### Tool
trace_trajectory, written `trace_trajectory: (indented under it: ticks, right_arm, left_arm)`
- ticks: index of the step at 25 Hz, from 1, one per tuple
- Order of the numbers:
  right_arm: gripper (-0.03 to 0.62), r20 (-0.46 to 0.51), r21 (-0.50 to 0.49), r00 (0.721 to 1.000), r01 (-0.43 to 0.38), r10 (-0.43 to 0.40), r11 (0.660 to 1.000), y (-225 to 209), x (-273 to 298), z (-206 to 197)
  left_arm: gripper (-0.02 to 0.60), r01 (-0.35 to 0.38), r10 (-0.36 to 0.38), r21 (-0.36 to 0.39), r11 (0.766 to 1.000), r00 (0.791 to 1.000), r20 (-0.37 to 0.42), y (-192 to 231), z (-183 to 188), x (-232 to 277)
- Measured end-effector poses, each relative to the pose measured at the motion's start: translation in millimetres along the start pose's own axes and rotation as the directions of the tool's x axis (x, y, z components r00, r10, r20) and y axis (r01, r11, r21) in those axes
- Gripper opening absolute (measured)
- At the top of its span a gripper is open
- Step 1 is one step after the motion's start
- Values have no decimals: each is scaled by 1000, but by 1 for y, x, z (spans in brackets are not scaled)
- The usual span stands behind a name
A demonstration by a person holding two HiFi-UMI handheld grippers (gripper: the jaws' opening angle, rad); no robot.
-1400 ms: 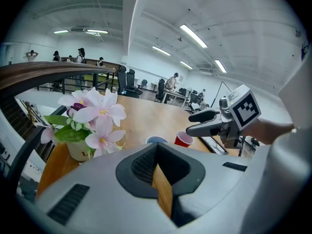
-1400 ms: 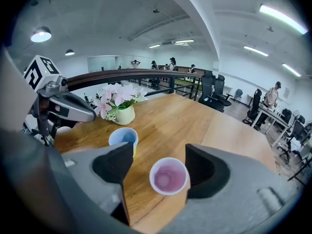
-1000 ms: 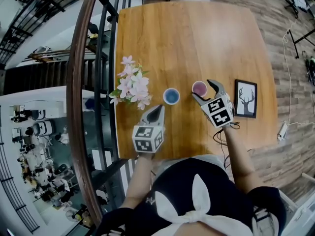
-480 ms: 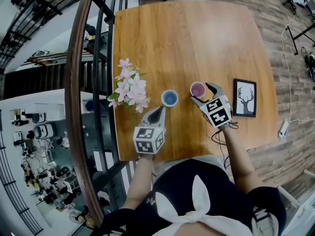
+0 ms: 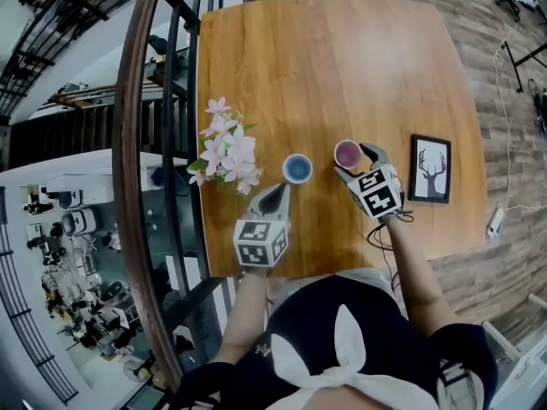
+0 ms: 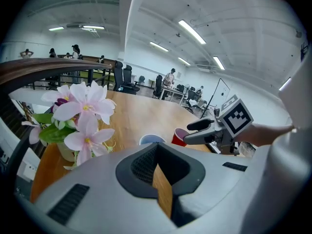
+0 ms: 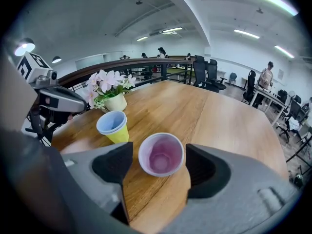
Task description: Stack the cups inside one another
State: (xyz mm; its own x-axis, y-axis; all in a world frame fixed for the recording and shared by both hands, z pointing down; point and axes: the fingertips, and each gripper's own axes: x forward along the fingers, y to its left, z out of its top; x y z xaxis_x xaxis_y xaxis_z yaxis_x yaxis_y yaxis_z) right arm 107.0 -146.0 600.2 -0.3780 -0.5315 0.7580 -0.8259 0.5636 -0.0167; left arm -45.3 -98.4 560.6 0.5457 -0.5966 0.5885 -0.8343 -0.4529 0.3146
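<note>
- Black foam pads (image 7: 113, 163) of your right gripper (image 5: 355, 161): spread wide, one on each side of the pink-lined cup (image 7: 161, 155), with a gap showing on both sides. No grip yet.
- That cup stands upright on the wooden table (image 5: 342, 58), towards the near edge and right of centre. Its outside reads red in the left gripper view.
- Your left gripper (image 5: 274, 195): jaws drawn together, nothing between them. The tip points at the blue-lined cup (image 5: 297, 168) from the near side, just short of it.
- Blue-lined cup: upright, yellow outside, just left of the pink one and not touching it. Flowers (image 5: 226, 154) stand to its left; the framed deer picture (image 5: 429, 169) lies further right.
- Step in hand, as I read it: grasping the first cup. Nothing is nested yet.
- Next: close gently on the pink cup's wall, which looks thin and likely to crush. Lift clear, carry left, lower straight into the blue one.
</note>
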Motion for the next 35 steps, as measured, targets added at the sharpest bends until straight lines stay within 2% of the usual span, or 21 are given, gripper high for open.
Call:
trace_trajectory:
  ticks: [12, 15, 24, 30, 35]
  right_arm:
    - [336, -30, -20, 999, 18, -19, 1000, -3, 12, -8]
    - [308, -42, -35, 999, 16, -17, 999, -2, 12, -10]
    - [307, -50, -68, 998, 22, -25, 997, -3, 9, -9]
    - [307, -32, -58, 999, 24, -26, 998, -1, 1, -3]
    - [305, -1, -97, 999, 49, -50, 994, -4, -15, 13]
  left_arm:
    - [17, -3, 3, -6, 1000, 1000, -5, 3, -2, 3]
    - [17, -3, 3, -8, 1000, 1000, -6, 3, -2, 3]
    - [17, -3, 3, -9, 1000, 1000, -2, 3, -1, 1]
    - [17, 0, 0, -10, 1000, 1000, 10, 2, 2, -3]
    - [17, 6, -6, -10, 1000, 1000, 24, 0, 6, -7]
